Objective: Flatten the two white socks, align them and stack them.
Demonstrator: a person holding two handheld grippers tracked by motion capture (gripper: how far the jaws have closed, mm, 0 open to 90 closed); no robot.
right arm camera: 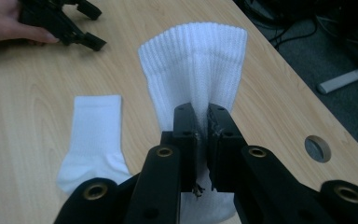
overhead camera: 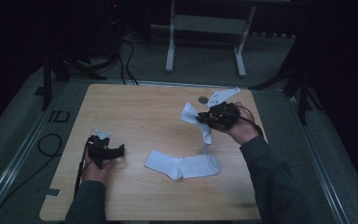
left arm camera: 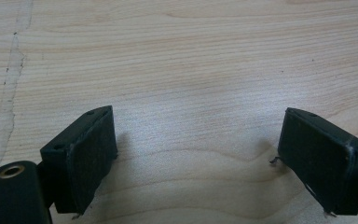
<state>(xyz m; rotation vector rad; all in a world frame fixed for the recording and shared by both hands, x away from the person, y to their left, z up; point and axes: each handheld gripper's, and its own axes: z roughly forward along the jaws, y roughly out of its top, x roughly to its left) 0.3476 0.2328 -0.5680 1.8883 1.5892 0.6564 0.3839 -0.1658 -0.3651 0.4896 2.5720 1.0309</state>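
A white sock (overhead camera: 206,133) hangs above the wooden table (overhead camera: 140,107), pinched by my right gripper (overhead camera: 200,119) at the right side. In the right gripper view the jaws (right arm camera: 204,114) are shut on the ribbed sock (right arm camera: 196,60), whose cuff stands up past the fingertips. A second white sock (overhead camera: 182,166) lies flat on the table near the front middle, and it also lies at the left of the right gripper view as the flat sock (right arm camera: 95,135). My left gripper (overhead camera: 120,150) rests low at the left, open (left arm camera: 198,128) over bare wood with nothing between its jaws.
A round cable hole (overhead camera: 203,99) sits in the table near the far edge, close to the right hand. A white table frame (overhead camera: 205,28) stands on the floor behind. Cables (overhead camera: 46,142) lie on the floor at the left.
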